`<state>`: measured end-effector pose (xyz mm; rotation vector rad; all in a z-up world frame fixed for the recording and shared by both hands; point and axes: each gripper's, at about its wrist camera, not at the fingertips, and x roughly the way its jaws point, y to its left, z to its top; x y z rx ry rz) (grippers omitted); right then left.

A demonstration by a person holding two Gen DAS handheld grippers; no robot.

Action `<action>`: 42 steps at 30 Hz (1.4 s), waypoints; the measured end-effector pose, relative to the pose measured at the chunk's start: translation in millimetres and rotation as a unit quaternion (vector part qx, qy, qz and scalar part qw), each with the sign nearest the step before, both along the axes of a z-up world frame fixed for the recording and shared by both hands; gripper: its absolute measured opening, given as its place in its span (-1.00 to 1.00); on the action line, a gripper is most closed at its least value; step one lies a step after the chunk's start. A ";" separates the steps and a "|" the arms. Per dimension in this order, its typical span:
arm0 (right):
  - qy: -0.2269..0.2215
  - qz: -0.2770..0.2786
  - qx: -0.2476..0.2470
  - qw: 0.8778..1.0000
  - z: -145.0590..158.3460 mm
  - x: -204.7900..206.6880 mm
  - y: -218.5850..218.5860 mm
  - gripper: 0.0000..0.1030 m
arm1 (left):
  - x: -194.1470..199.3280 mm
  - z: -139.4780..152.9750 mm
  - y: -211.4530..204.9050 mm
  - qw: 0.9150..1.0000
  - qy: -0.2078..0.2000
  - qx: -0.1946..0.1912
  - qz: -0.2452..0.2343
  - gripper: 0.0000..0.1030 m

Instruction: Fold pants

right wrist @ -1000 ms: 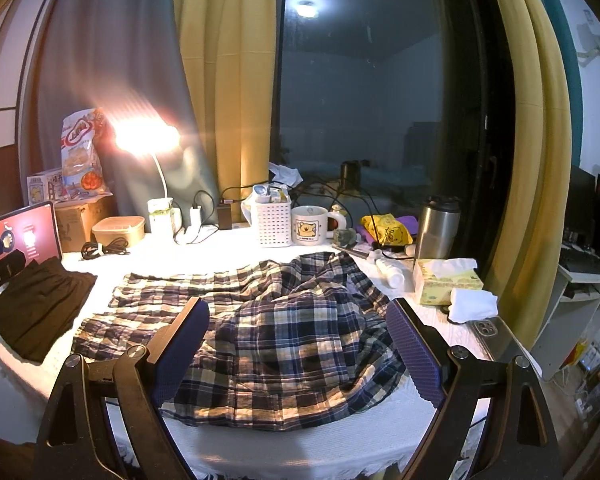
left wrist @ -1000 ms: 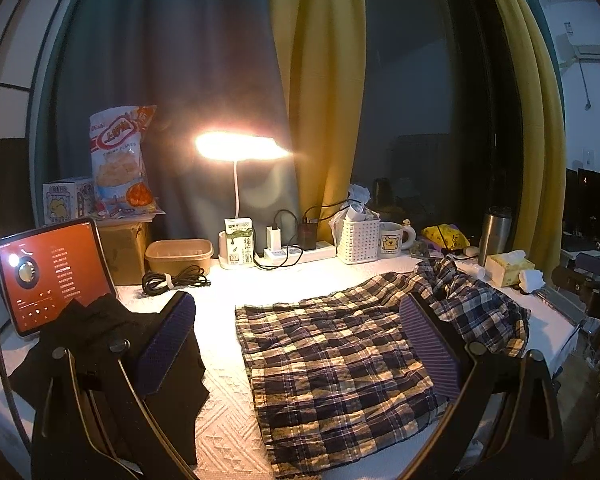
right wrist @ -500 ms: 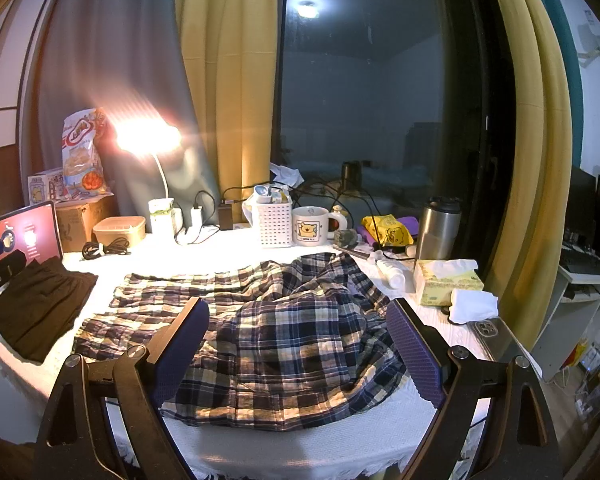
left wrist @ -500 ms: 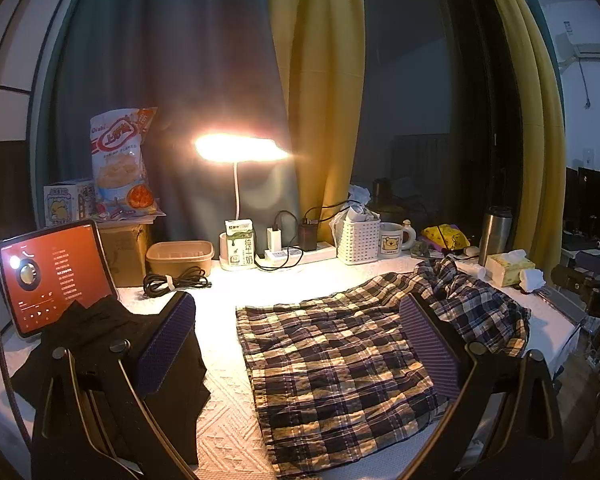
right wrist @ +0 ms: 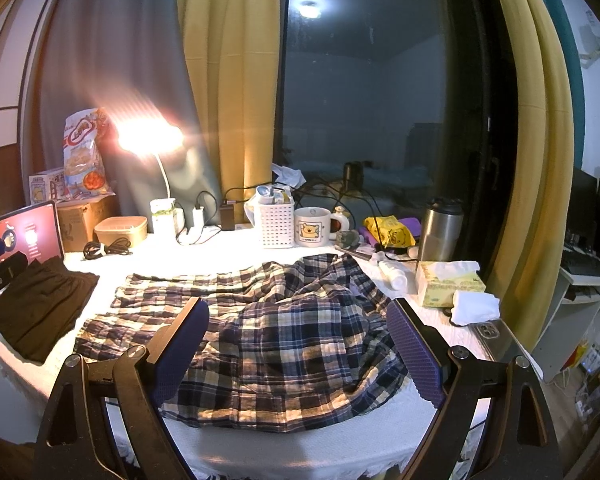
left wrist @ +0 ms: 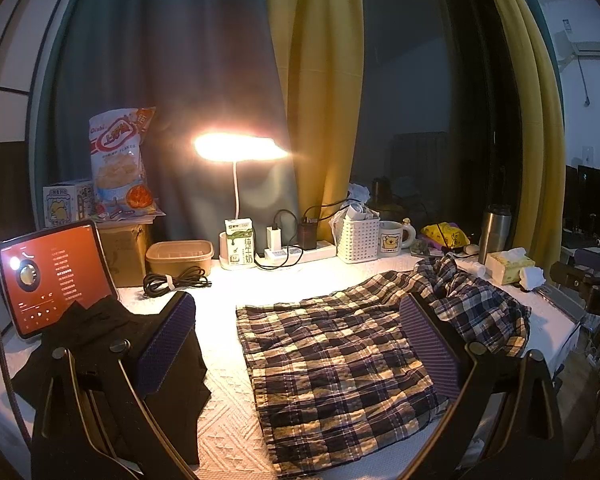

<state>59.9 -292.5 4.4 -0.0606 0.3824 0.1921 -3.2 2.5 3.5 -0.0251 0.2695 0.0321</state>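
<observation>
Spread across the white-covered table, plaid pants lie flat with their right end bunched. Both the left gripper and right gripper hover above, released, grasping nothing.

Both wrist views face the window, sharing the plaid pants.

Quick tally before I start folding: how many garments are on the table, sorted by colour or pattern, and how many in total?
Plaid pants: 1, spread out, bunched at the right end
Black garment: 1, at the left by the tablet
Total: 2 garments on the table
</observation>
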 end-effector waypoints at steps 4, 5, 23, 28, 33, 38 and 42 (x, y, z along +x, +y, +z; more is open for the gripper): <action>0.000 0.000 0.000 1.000 0.4 0.2 0.5 0.77 | 0.2 0.0 -0.1 1.000 0.000 0.000 0.000 0.96; 0.000 0.000 0.000 1.000 0.4 0.1 0.7 0.77 | 0.0 0.0 0.0 1.000 0.000 0.000 0.000 0.96; 0.000 0.002 0.000 1.000 -0.2 1.0 0.7 0.78 | -1.6 2.0 -0.3 1.000 -0.003 -0.001 -0.008 0.96; 0.001 0.001 0.000 1.000 0.0 1.6 2.2 0.78 | 0.6 2.1 0.2 1.000 -0.002 0.003 -0.008 0.96; 0.004 -0.002 0.000 1.000 0.9 5.1 3.0 0.78 | 10.7 0.8 3.8 1.000 0.003 0.011 -0.005 0.96; 0.016 -0.001 -0.003 1.000 -7.9 30.6 0.9 0.78 | 32.9 -6.4 10.8 1.000 0.023 0.019 0.003 0.96; 0.034 -0.002 -0.003 0.999 -18.0 57.0 -1.1 0.78 | 53.8 -14.6 15.5 0.999 0.049 0.021 0.004 0.96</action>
